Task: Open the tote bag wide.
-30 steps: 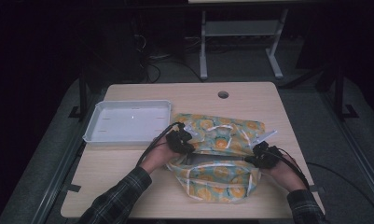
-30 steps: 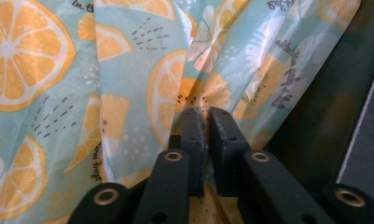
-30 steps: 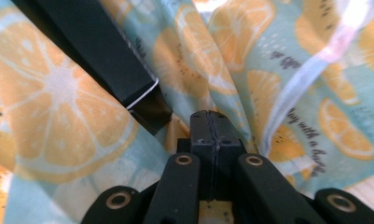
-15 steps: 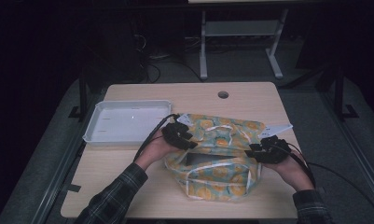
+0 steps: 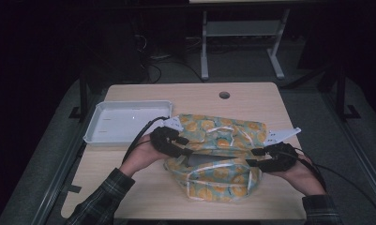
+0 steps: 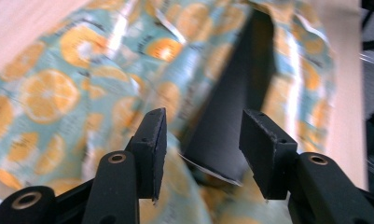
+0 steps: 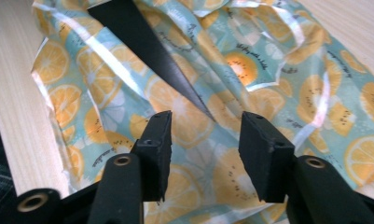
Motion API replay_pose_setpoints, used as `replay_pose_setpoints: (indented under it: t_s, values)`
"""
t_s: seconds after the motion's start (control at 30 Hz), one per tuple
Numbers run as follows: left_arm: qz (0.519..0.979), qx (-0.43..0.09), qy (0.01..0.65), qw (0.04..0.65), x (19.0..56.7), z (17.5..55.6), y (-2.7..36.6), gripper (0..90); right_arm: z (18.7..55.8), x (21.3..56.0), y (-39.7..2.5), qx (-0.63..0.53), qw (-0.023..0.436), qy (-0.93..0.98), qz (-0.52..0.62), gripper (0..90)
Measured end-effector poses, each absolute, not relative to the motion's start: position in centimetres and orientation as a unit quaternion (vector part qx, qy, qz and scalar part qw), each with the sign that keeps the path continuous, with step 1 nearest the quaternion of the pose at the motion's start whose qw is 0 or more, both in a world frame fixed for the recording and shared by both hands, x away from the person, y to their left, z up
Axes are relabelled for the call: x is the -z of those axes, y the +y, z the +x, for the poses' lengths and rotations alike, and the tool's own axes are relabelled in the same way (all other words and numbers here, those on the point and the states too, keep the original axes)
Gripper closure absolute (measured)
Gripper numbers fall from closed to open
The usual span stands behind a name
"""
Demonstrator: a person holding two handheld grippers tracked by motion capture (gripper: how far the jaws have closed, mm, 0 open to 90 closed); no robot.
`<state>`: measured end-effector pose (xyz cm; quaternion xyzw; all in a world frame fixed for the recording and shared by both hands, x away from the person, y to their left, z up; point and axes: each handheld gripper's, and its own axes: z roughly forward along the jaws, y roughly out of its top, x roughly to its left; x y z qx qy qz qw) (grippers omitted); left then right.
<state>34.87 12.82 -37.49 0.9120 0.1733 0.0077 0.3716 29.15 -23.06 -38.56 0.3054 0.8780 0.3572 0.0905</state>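
One orange-print bag (image 5: 218, 157) lies on the table (image 5: 148, 197) just right of one white tray (image 5: 127, 123), with two grippers at its dark slit opening (image 5: 202, 161). The high view takes in tray and table edges; the gripper views show the print and opening close up. The left gripper (image 6: 201, 140) and right gripper (image 7: 204, 140) both stand with jaws spread, holding nothing, just over the fabric.

black grippers with brass-ringed screws on blocky fingers (image 6: 149, 140), trailing black cables, plaid sleeves (image 5: 101, 199).
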Motion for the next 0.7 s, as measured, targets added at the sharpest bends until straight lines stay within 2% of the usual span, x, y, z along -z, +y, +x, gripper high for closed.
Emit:
replay_pose_setpoints:
  t_s: [0.4, 0.53, 0.63, 0.7]
  values:
    - [0.926, 0.008, 0.151, 0.347, 39.4, 30.9, 13.8, 46.1, 29.3, 39.7, -21.5, -0.322, 0.062, 0.899, 0.291, 53.0]
    - [0.931, 0.009, 0.145, 0.335, 39.8, 30.8, 13.5, 48.5, 29.4, 40.1, -21.5, -0.308, 0.062, 0.903, 0.294, 59.6]
    - [0.936, 0.004, 0.139, 0.323, 40.0, 30.7, 13.4, 55.2, 29.4, 40.2, -21.6, -0.300, 0.060, 0.905, 0.296, 69.8]
    - [0.939, -0.001, 0.136, 0.316, 40.1, 30.7, 13.3, 63.9, 29.4, 40.3, -21.7, -0.300, 0.058, 0.906, 0.293, 77.8]
